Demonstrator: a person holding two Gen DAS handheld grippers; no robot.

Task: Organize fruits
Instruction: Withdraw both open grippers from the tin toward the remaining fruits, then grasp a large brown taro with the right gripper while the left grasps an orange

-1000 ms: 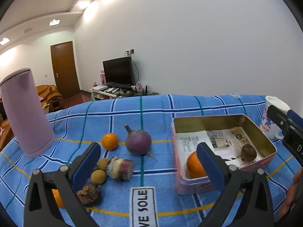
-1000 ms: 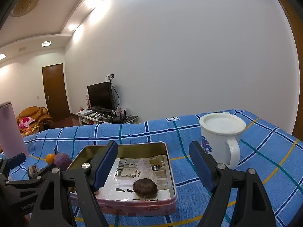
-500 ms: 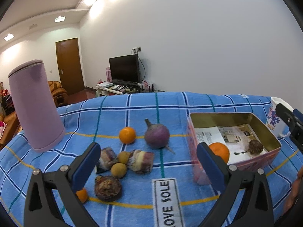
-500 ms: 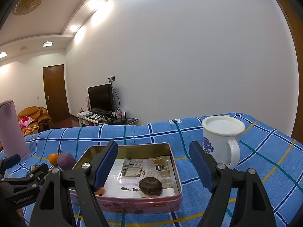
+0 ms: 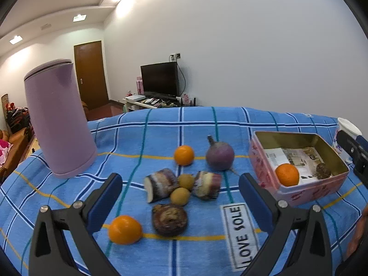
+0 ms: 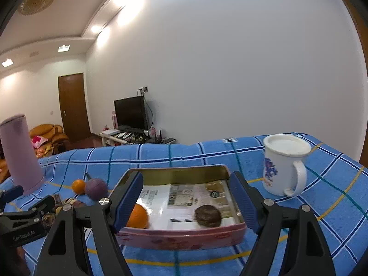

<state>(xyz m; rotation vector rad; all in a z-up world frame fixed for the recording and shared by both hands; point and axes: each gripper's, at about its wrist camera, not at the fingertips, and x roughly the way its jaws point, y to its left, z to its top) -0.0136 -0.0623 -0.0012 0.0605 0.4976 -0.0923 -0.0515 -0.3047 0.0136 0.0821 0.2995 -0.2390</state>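
A pink tin box [image 5: 308,189] [image 6: 184,235] lined with paper holds an orange [image 5: 287,174] [image 6: 137,216] and a dark brown fruit [image 5: 323,170] [image 6: 208,215]. On the blue cloth to its left lie two oranges [image 5: 124,229] [image 5: 183,155], a purple round fruit [image 5: 219,156], two cut purple-white pieces [image 5: 159,184] [image 5: 206,184], two small yellow fruits [image 5: 180,195] and a dark brown fruit [image 5: 169,219]. My left gripper [image 5: 180,195] is open and empty above this pile. My right gripper [image 6: 185,201] is open and empty over the box.
A tall lilac canister [image 5: 58,119] [image 6: 20,158] stands at the far left. A white mug [image 6: 284,165] [image 5: 346,133] stands right of the box. A "LOVE SOLE" label [image 5: 241,232] is sewn on the cloth near the front.
My left gripper has swung left from the box to the fruit pile. The right gripper has moved slightly closer to the box. Both stay open.
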